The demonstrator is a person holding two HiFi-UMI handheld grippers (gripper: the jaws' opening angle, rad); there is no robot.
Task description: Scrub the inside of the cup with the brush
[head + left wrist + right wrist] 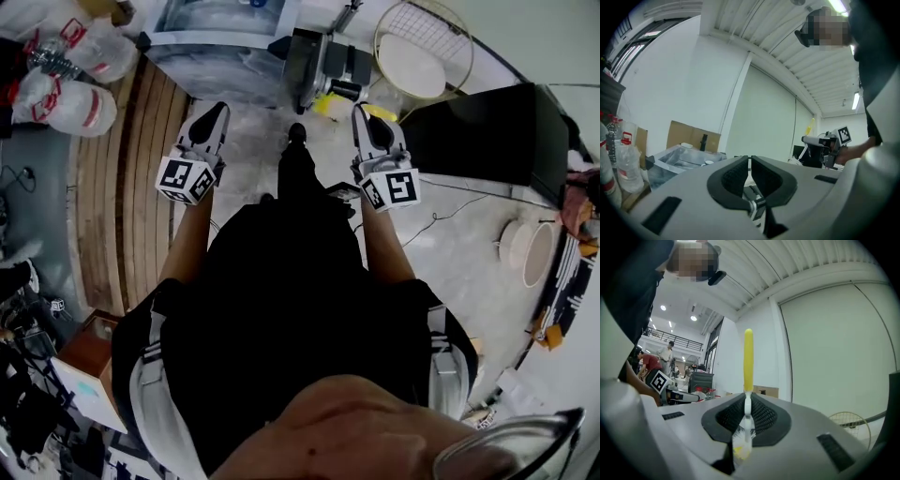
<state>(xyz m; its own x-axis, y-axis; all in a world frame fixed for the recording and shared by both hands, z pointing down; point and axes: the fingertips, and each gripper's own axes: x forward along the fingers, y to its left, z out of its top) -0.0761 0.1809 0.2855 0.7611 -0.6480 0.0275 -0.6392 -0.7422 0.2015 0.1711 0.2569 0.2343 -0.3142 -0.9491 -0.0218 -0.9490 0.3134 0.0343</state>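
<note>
My right gripper [748, 401] is clamped on the brush [748, 357] at its thin neck, with the yellow handle rising above the jaws and the bristles below them, close to the camera. My left gripper [749, 161] has its jaws pressed together on nothing. I can't pick out the cup in any view, and both tools point level over the floor [253, 150], so I'd first find the cup, spread the left jaws to pin it upright, then bring the bristle end squarely over its mouth before pushing in
</note>
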